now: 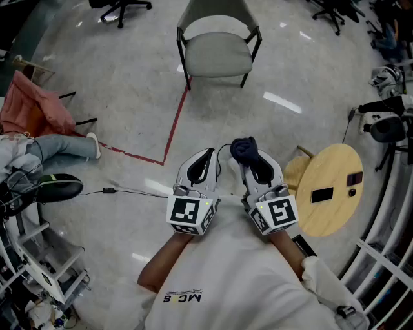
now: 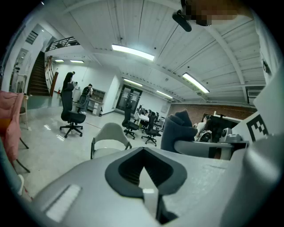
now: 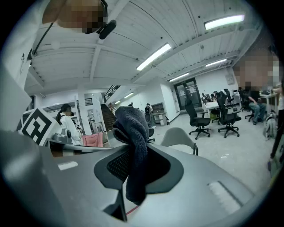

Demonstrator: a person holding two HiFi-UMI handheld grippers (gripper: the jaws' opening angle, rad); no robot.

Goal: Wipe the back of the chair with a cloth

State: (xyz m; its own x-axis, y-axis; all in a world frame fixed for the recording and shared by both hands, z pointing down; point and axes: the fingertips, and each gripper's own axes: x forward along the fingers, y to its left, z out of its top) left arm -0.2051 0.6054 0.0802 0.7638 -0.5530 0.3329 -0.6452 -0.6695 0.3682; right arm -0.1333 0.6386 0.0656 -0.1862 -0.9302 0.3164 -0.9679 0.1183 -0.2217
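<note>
Where the cloth sits: the cloth (image 1: 244, 148) is pinched in the jaws of the right gripper (image 1: 250, 161), held out in front of the person's chest and well apart from the chair (image 1: 216, 51).
Right gripper: its jaws are clamped on the cloth's middle, so a bunched lump stands above them and a tail hangs below, as its own view shows (image 3: 133, 150).
Left gripper: the left gripper (image 1: 205, 156) is held just beside its partner, jaws pressed together with nothing between them; it appears to be kept level and idle while the other carries the cloth.
Chair: pale grey with dark legs, it stands alone on the glossy floor (image 1: 129, 90) ahead, seat turned toward the person and backrest (image 1: 216, 11) on the far side.
Why held so: both grippers point at the chair, seemingly readied for an approach; wiping has not begun.
Cloth's look: dark navy, ribbed knit, soft and crumpled, thick enough to fill the jaws.
</note>
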